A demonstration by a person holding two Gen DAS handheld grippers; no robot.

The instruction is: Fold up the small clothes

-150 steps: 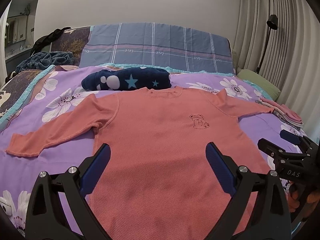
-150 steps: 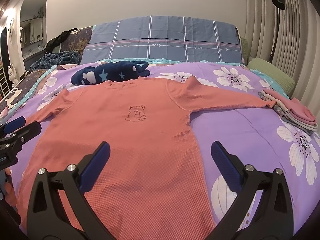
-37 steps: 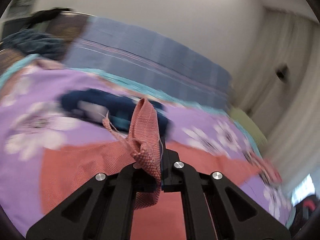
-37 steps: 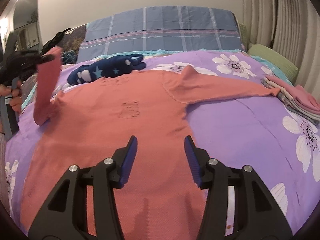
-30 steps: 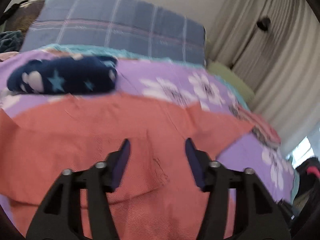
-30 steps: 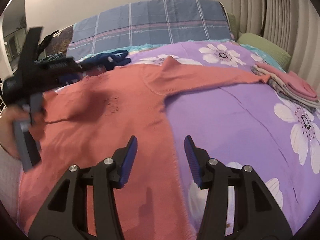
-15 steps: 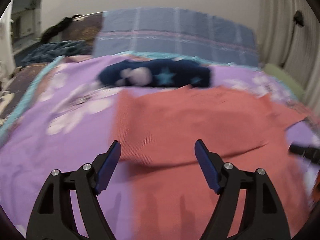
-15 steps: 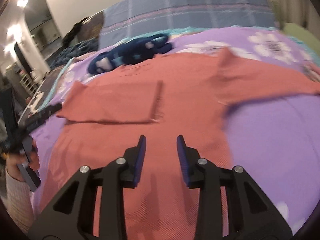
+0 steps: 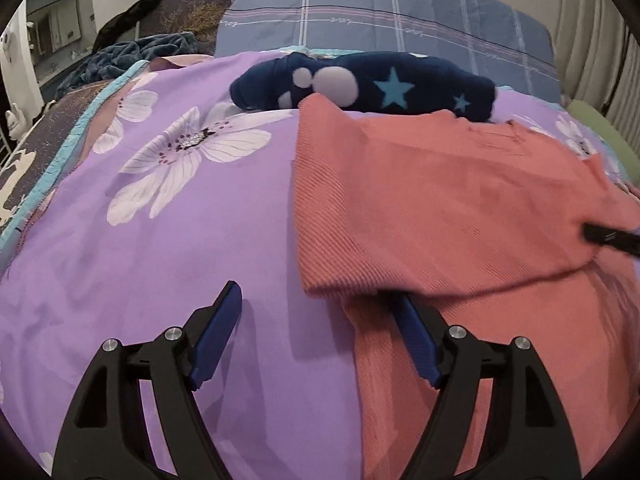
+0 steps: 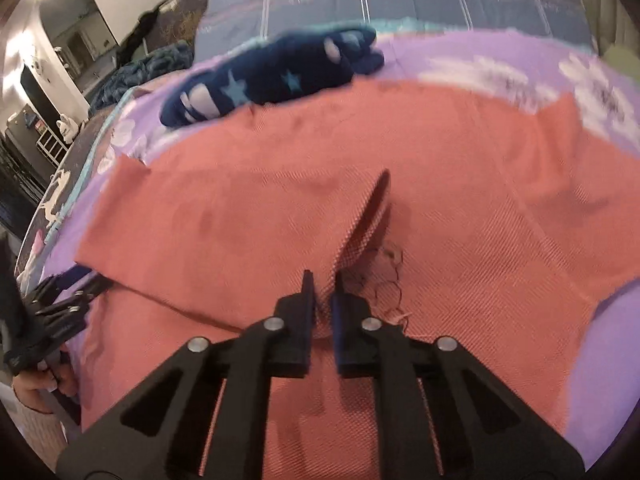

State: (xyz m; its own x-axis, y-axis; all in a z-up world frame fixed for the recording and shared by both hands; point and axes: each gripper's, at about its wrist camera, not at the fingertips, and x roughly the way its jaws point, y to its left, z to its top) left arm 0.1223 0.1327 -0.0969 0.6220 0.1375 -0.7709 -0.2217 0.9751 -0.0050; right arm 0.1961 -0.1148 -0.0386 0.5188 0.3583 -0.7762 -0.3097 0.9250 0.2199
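The shirt is salmon-pink, ribbed knit, lying flat on the purple flowered bed. One sleeve is folded across the chest, its cuff standing up as a ridge. The right tool is nearly closed, pinching that cuff. The left tool is spread wide, low at the shirt's folded side edge, gripping nothing. A navy star-print bundle lies just beyond the collar.

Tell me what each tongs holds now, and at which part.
Right tongs pinch the cuff end of the salmon shirt's folded-over sleeve. Left tongs are open, holding nothing.
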